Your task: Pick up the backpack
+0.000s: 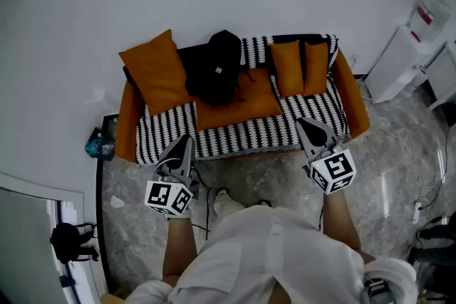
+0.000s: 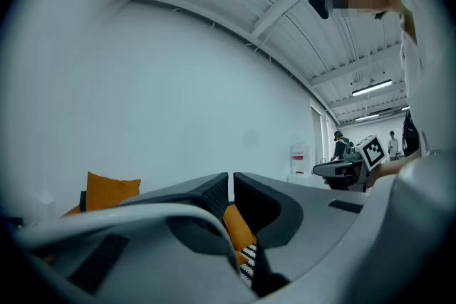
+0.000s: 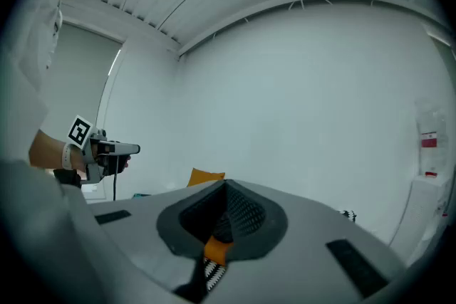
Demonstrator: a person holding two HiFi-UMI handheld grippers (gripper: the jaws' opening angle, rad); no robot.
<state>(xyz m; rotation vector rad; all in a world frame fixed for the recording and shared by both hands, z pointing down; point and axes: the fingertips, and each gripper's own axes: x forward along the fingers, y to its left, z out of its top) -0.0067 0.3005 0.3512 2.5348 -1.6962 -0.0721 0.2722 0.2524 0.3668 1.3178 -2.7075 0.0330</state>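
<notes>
The black backpack point(image 1: 217, 66) was propped against the back edge of the sofa point(image 1: 242, 135), left of centre. The left gripper point(image 1: 185, 144) and right gripper point(image 1: 308, 126) were held before its front edge, fingers closed together, empty.

Backpack point(image 1: 217, 67) on sofa point(image 1: 242, 135), well ahead of L gripper point(image 1: 189, 139), slightly to its right. Big cushion point(image 1: 155, 71) left of backpack, cushion pair point(image 1: 287, 66) ahead of R gripper point(image 1: 301, 122).
</notes>
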